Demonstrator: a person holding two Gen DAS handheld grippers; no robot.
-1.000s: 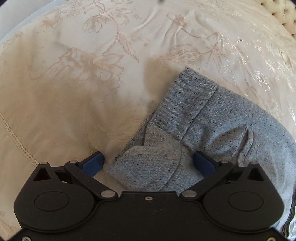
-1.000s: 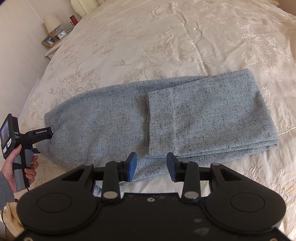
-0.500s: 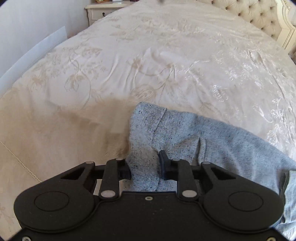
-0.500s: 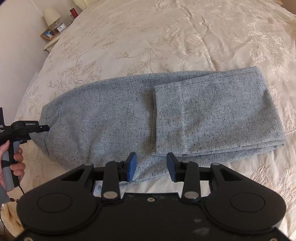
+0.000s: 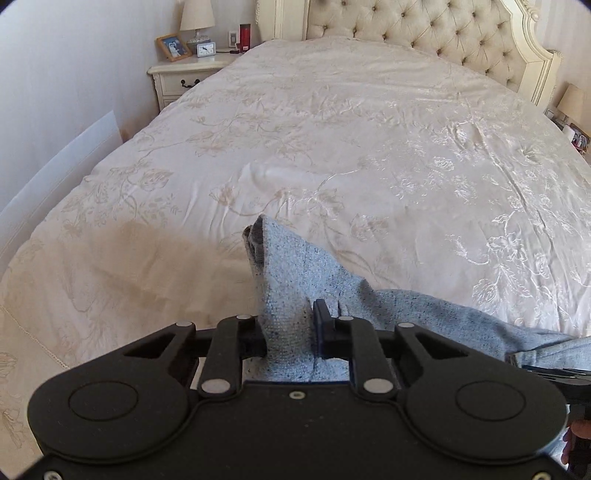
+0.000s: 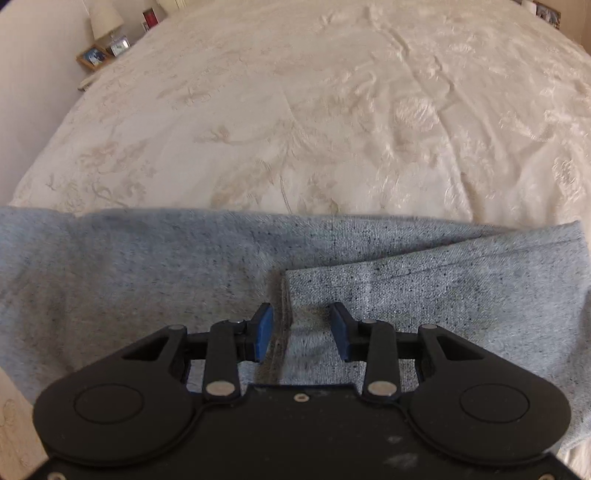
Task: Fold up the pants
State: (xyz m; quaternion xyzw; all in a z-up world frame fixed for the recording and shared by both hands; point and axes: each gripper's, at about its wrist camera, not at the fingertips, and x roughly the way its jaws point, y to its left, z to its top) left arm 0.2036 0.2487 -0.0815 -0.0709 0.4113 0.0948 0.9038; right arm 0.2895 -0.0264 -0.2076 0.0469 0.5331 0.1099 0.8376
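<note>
Grey-blue speckled pants (image 6: 147, 280) lie partly folded across a cream floral bedspread (image 6: 332, 110). My left gripper (image 5: 290, 328) is shut on a bunched end of the pants (image 5: 291, 266) and holds it lifted off the bed, the cloth rising between the fingers. My right gripper (image 6: 301, 328) is open and low over the pants, its blue pads on either side of the hem edge (image 6: 291, 291) of the folded-over layer. I cannot tell whether the pads touch the cloth.
The bedspread (image 5: 369, 147) stretches ahead to a tufted headboard (image 5: 424, 33). A nightstand (image 5: 184, 77) with a lamp, photo frame and clock stands at the far left by the wall. The other gripper's handle and a hand show at the lower right (image 5: 576, 424).
My left gripper closed on the pants' end and lifted it, tilting up toward the headboard. My right gripper dropped down close over the hem edge, still open.
</note>
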